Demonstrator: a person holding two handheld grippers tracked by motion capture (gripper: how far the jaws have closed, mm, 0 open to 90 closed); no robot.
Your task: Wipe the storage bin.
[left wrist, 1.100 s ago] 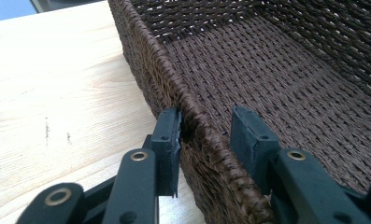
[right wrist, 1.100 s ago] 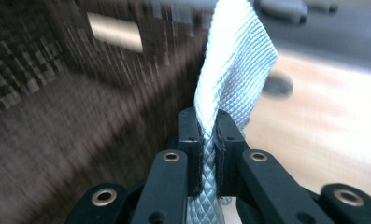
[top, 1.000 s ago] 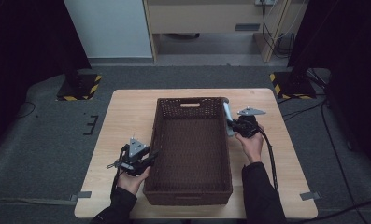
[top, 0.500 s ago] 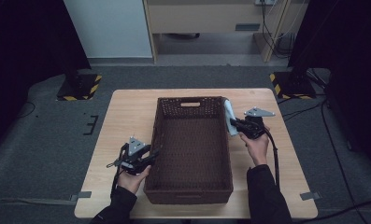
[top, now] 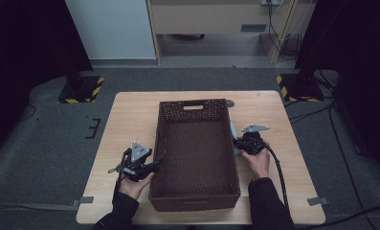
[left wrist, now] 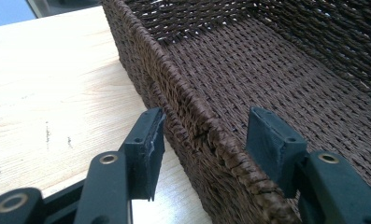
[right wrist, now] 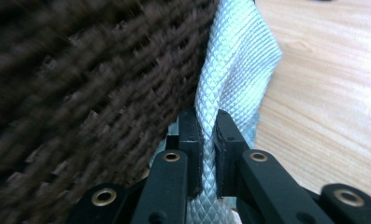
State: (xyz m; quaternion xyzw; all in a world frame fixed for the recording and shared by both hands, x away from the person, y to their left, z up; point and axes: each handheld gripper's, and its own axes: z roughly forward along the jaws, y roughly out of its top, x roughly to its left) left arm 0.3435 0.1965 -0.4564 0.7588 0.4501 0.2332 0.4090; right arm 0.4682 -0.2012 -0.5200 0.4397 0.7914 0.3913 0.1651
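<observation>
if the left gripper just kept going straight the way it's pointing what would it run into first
Most likely the basket's near side wall: the left gripper has its jaws astride the woven rim, not pressing it, having just been opening. Going on, the rim would slide deeper between them until it meets the gripper's body.

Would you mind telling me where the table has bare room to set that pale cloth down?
The widest bare patch of table lies left of the wicker basket; a second lies right of it, beyond the right gripper pinching the pale cloth. The basket's floor is bare too. It is crowded where the left gripper straddles the basket's left wall.
</observation>
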